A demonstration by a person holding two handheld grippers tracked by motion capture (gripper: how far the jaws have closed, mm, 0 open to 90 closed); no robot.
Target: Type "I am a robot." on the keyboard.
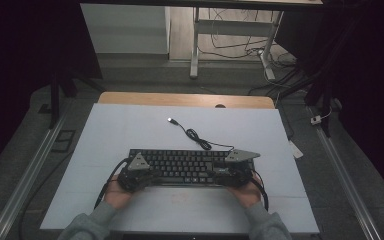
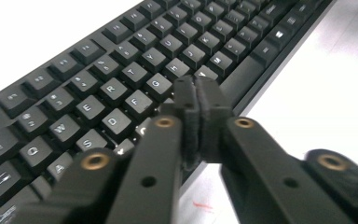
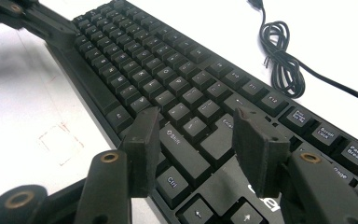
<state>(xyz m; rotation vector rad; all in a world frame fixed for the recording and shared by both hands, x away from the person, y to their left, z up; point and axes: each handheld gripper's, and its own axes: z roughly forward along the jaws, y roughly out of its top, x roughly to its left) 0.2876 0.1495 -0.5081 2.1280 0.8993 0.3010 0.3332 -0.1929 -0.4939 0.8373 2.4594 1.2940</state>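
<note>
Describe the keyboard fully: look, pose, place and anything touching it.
The keyboard is black, full-size, plastic-looking with white legends, lying flat and square on the white table, near the person's edge. Its black cable runs back in a loose coil to an unplugged plug. The left tool, jaws together, sits at its front edge; the right tool hangs open over the Shift-Enter keys. Contact is unclear.

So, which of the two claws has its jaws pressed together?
The left claw, above the keyboard's letter keys; its pads meet. The right claw stands open.

The keyboard (image 2: 121, 84) looks matt black plastic; the table (image 1: 130, 130) smooth and pale; the cable (image 3: 284, 65) glossy black.
</note>
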